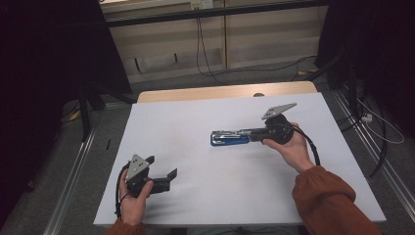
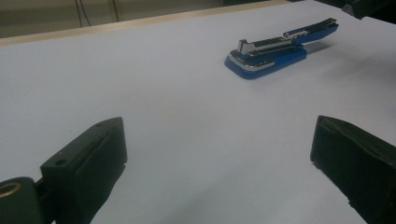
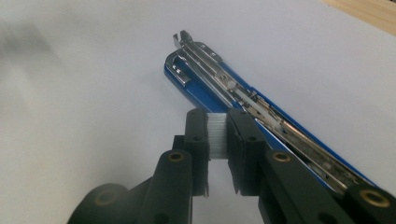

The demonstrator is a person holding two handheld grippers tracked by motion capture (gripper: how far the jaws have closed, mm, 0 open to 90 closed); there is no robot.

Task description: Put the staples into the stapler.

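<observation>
A blue stapler (image 1: 230, 137) lies in the middle of the white table top, swung open so its metal staple channel (image 3: 219, 77) faces up. My right gripper (image 1: 264, 133) hovers over the stapler's rear end. It is shut on a short pale strip of staples (image 3: 216, 135), which sits pinched upright between the two pads just above the channel. My left gripper (image 1: 164, 178) rests near the front left of the table, held in a hand. It is open, with bare table between its jaws (image 2: 219, 149). From there the stapler (image 2: 275, 51) lies some way ahead.
The white sheet (image 1: 195, 117) covers most of the table, with a wooden edge (image 1: 220, 92) along the far side. Cables (image 1: 205, 58) run across the floor beyond it. Dark frames and rails stand at both sides.
</observation>
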